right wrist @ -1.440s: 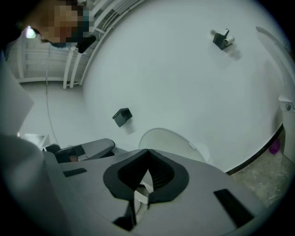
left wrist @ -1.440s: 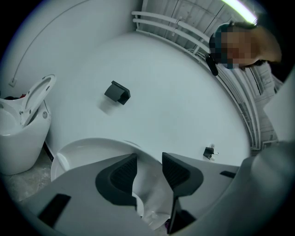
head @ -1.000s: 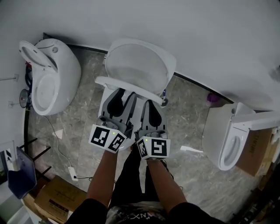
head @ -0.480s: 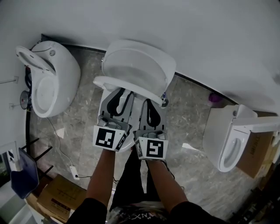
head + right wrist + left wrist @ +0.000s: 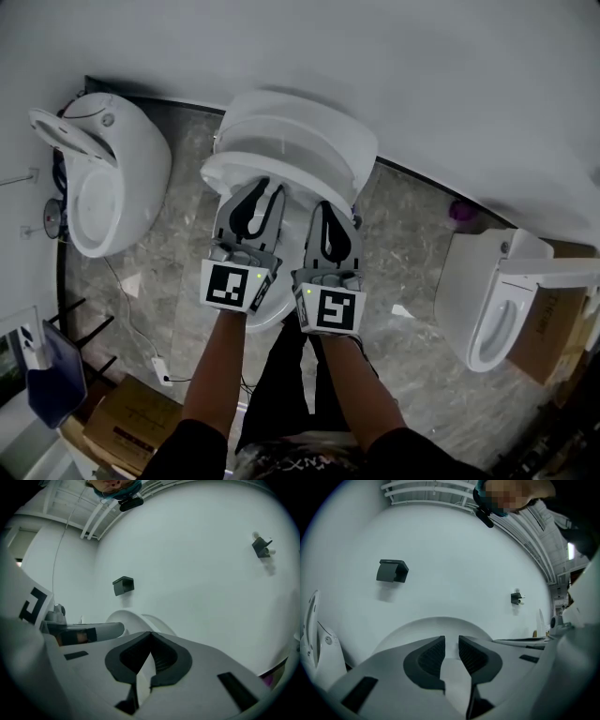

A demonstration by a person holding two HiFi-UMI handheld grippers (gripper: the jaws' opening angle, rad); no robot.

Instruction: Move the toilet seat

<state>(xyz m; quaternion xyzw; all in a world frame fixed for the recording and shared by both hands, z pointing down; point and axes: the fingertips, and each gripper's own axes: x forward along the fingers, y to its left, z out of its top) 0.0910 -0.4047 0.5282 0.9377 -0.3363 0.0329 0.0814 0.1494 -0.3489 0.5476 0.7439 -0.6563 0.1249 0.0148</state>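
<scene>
Head view, toilet seat (image 5: 281, 172) raised, bowl (image 5: 290, 239) beneath

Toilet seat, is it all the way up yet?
Nearly. Done: the toilet seat is tipped steeply up, close to the raised lid. In hand: the left gripper, jaws just closing with nothing between them, and the shut right gripper sit at its front edge. Left: resting it against the lid.

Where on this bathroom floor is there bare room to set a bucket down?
Best is the bare floor between the middle toilet and the right toilet. The gap toward the left toilet holds a power strip. Lower left is crowded with a cardboard box.
</scene>
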